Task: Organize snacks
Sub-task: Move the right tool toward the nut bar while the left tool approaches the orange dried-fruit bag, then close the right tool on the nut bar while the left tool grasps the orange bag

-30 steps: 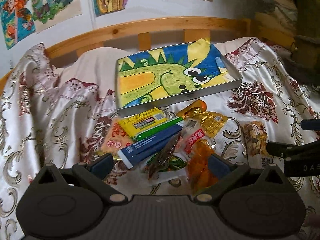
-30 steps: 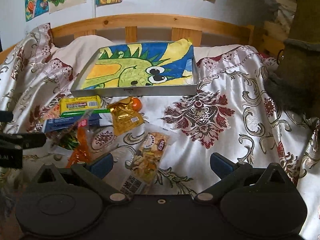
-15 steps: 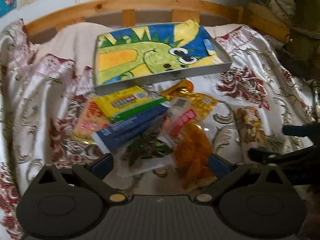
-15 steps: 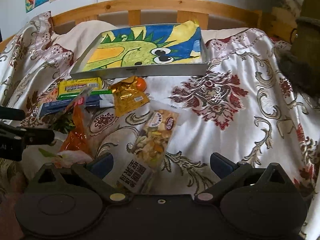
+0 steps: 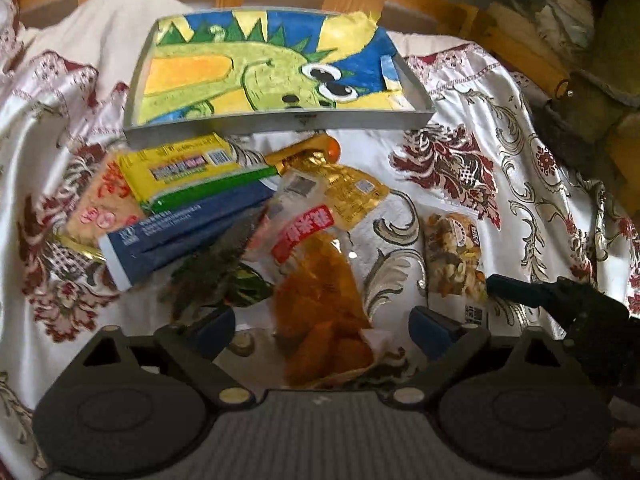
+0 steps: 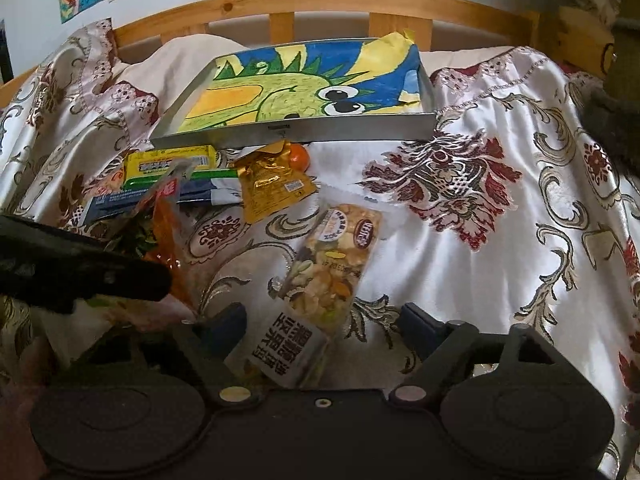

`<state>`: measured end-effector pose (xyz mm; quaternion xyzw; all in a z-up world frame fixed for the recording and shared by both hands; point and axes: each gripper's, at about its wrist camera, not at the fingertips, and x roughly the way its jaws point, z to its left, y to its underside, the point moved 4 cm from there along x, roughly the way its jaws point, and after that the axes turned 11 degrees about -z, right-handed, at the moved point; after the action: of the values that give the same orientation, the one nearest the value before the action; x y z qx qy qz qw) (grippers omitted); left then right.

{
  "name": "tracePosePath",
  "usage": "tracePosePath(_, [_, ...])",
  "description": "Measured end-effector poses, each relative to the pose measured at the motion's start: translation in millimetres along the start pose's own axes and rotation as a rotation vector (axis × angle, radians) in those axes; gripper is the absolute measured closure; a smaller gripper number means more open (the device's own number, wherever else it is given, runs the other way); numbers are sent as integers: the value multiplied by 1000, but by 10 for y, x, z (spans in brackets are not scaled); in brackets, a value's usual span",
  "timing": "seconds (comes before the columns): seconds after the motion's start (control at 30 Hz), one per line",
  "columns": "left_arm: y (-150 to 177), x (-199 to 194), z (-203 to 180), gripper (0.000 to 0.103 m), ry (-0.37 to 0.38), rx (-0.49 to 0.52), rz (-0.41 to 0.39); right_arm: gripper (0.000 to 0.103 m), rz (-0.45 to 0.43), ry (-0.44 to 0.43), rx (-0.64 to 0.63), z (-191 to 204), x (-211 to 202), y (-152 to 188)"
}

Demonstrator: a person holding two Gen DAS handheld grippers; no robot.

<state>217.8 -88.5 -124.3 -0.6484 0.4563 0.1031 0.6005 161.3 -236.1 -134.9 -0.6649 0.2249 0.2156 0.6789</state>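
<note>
A pile of snack packets lies on the bedspread in front of a grey tray [image 5: 280,122] lined with a dragon drawing. In the pile are a yellow bar [image 5: 180,168], a dark blue packet [image 5: 180,236], a gold pouch [image 5: 344,192] and an orange snack bag [image 5: 320,312]. My left gripper [image 5: 320,324] is open with the orange bag's lower end between its fingers. A mixed-nut packet [image 6: 328,272] lies apart to the right. My right gripper [image 6: 320,324] is open, its fingers on either side of the nut packet's near end.
The tray [image 6: 296,130] sits at the back near the wooden headboard [image 6: 320,4]. The patterned spread [image 6: 500,220] stretches to the right of the packets. The left gripper's body [image 6: 72,268] shows at the left of the right wrist view. A dark furry object [image 5: 592,92] is at far right.
Both grippers have moved forward and down toward the packets. The orange bag now lies between the left fingers and the nut packet between the right fingers. Both stay open.
</note>
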Motion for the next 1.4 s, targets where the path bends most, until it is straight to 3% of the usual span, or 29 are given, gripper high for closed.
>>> tracePosePath(0.3, [30, 137, -30, 22, 36, -55, 59, 38, 1, -21, 12, 21, 7, 22])
tracePosePath(0.57, [6, 242, 27, 22, 34, -114, 87, 38, 9, -19, 22, 21, 47, 31])
tracePosePath(0.77, [-13, 292, 31, 22, 32, -98, 91, 38, 21, -19, 37, 2, 58, 44])
tracePosePath(0.97, [3, 244, 37, 33, 8, -80, 74, 50, 27, -31, 40, 19, 33, 39])
tracePosePath(1.03, [12, 233, 27, 42, -21, -51, 69, 53, 25, -35, 33, 37, 23, 37])
tracePosePath(1.27, [30, 244, -2, 39, -29, -10, 62, 56, 10, -11, 58, -23, 5, 17])
tracePosePath(1.4, [36, 268, -12, 38, -28, 11, 59, 49, 17, -19, 67, -33, 45, 27])
